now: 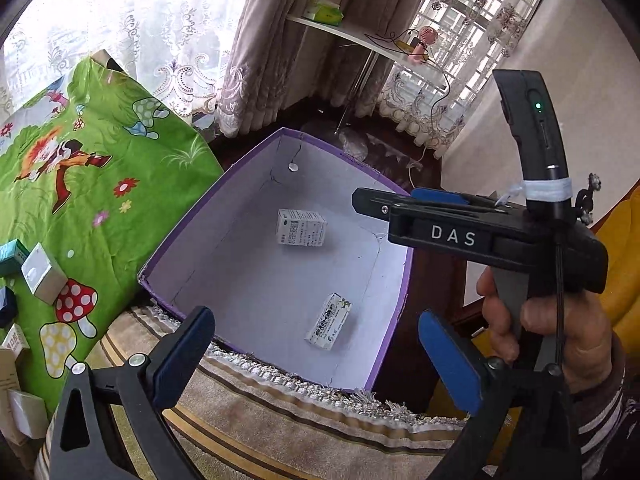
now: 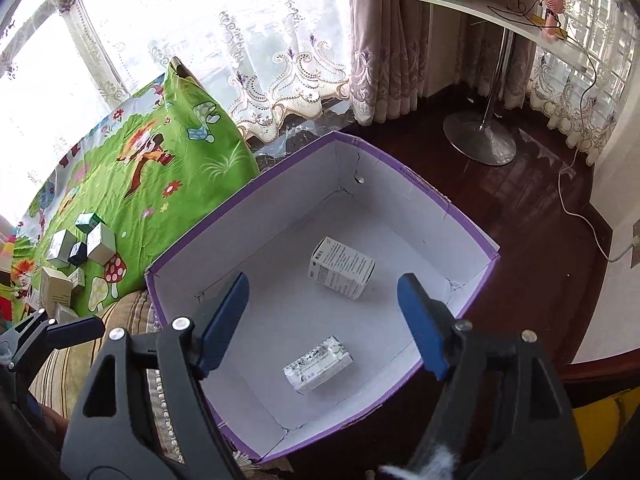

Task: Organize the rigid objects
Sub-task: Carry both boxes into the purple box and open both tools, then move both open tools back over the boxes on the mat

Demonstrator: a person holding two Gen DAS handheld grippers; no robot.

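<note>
Two white printed cartons (image 2: pixel 342 268) (image 2: pixel 319 364) lie apart in the purple box (image 2: pixel 400 168); both hand-held grippers (image 1: pixel 316 350) (image 2: pixel 322 322) gape empty.

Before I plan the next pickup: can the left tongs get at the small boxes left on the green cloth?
Probably yes. The left tongs are open and empty above the purple box; the small boxes lie uncovered on the green cloth beside it.
</note>
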